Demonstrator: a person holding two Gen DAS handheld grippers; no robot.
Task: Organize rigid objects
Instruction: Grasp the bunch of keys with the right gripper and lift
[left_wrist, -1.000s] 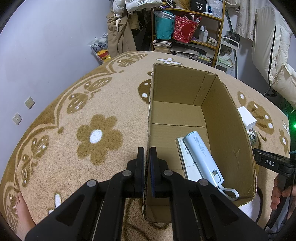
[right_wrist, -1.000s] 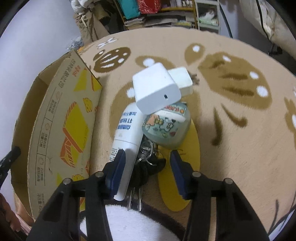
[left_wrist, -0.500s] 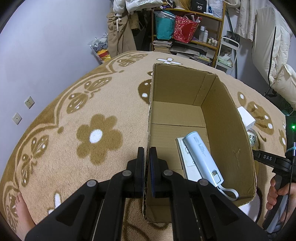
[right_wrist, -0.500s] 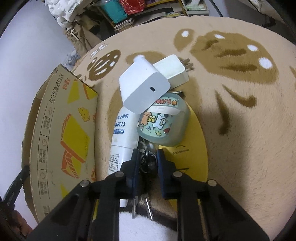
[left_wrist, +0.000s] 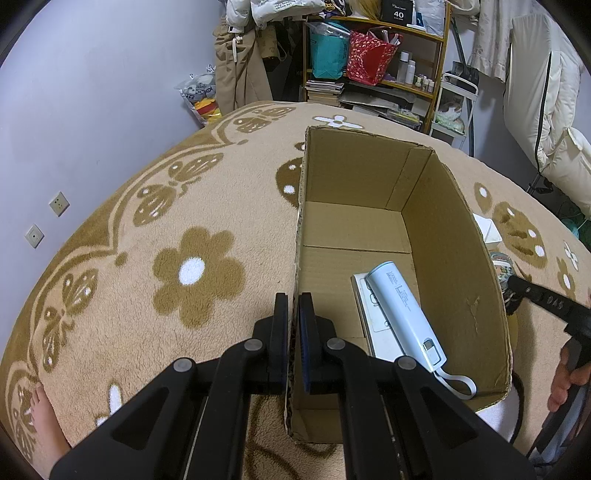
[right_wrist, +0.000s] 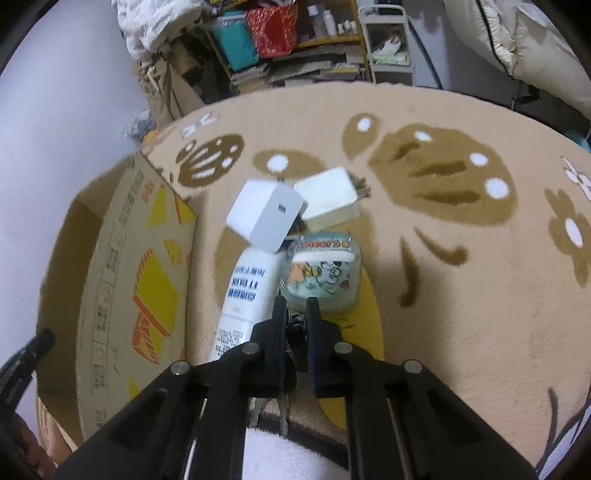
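My left gripper (left_wrist: 293, 321) is shut on the near left wall of an open cardboard box (left_wrist: 458, 236). Inside the box lie a pale blue power bank (left_wrist: 404, 308) and a flat white item (left_wrist: 367, 314) under it. My right gripper (right_wrist: 295, 317) is shut on a bunch of keys (right_wrist: 284, 413), lifted a little above the rug. Beyond it lie a white tube (right_wrist: 247, 295), a pale green case with cartoon stickers (right_wrist: 323, 269), a white charger cube (right_wrist: 264, 214) and a second white plug (right_wrist: 328, 197). The box also shows in the right wrist view (right_wrist: 140, 280), on the left.
A beige flowered rug (left_wrist: 147, 236) covers the floor. Cluttered shelves (left_wrist: 373, 59) and hanging clothes stand at the back. A yellow disc (right_wrist: 365, 325) lies under the case. A bare foot (left_wrist: 40, 410) shows at the lower left. My right gripper shows at the right edge of the left wrist view (left_wrist: 546, 306).
My right gripper has closed on the keys and raised them, pulling back from the pile. The left gripper has kept its hold on the box wall.
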